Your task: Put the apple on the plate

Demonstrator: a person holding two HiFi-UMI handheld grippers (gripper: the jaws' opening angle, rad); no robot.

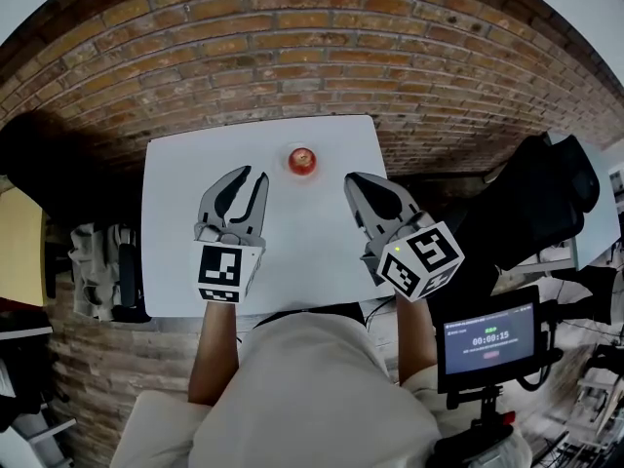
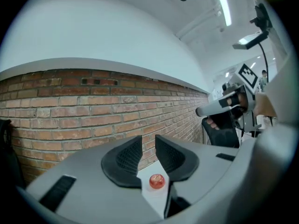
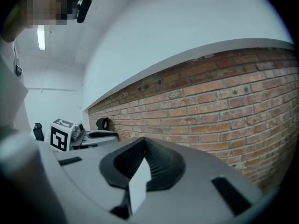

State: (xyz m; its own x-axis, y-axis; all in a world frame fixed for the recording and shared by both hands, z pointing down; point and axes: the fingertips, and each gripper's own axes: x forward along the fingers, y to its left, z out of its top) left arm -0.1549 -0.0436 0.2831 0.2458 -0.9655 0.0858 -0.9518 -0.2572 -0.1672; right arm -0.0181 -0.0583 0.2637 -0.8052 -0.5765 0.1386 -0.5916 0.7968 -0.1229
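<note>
A small red apple (image 1: 301,160) rests near the far edge of the white table (image 1: 175,222). I see no plate in any view. My left gripper (image 1: 252,174) hovers over the table, short of the apple and to its left. Its jaws stand a narrow gap apart with nothing between them. In the left gripper view the apple (image 2: 157,181) shows below and beyond the left gripper (image 2: 148,139). My right gripper (image 1: 352,179) is held to the apple's right, its tips pressed together and empty, as the right gripper view confirms (image 3: 143,140).
A brick wall (image 1: 322,57) runs right behind the table. A black office chair (image 1: 546,198) stands to the right, with a screen on a stand (image 1: 487,339) nearer me. Bags and clutter (image 1: 107,271) lie off the table's left side.
</note>
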